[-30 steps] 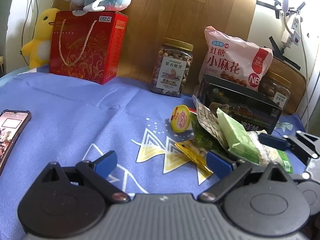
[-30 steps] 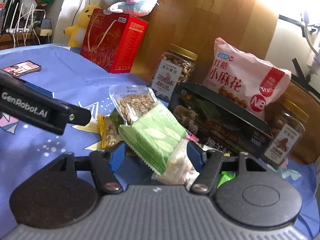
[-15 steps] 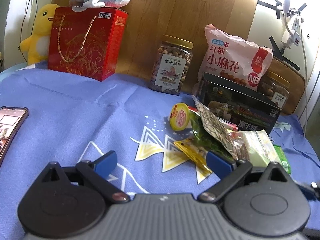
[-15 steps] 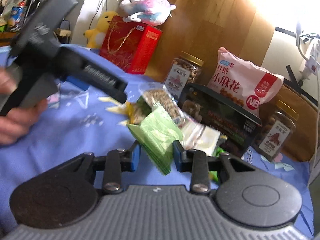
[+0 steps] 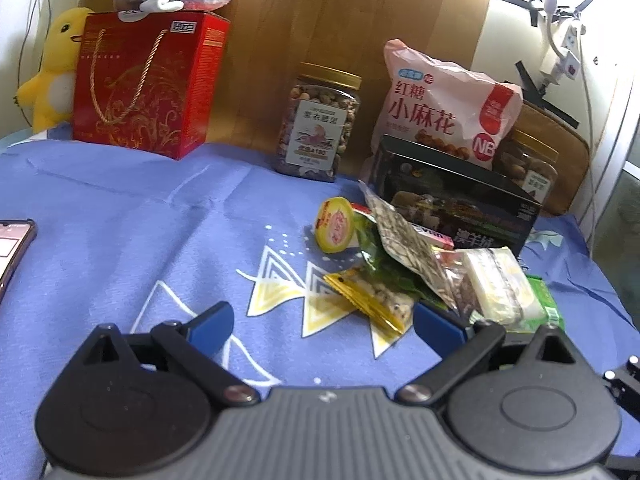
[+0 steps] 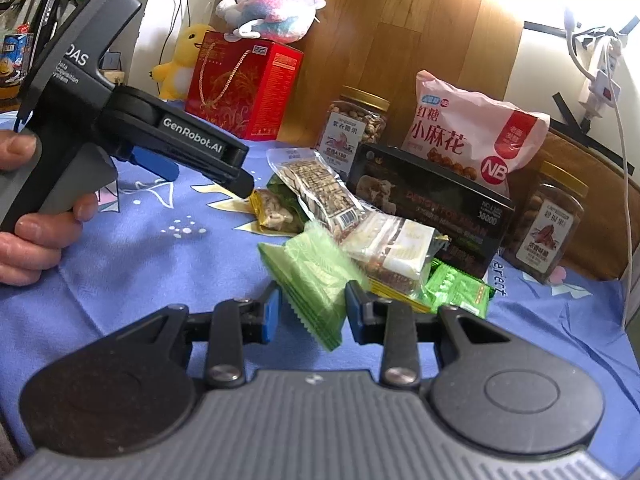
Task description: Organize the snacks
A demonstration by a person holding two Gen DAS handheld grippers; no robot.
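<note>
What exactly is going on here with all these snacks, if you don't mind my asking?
A person is sorting snacks on a blue cloth with a handheld claw in each hand. The right claw is shut on a light green wafer packet, lifted clear of the pile beside the black box; its jaws have just been closing on it. The left claw is open and empty, near the yellow nut packet. The rest of the pile is unsorted.
</note>
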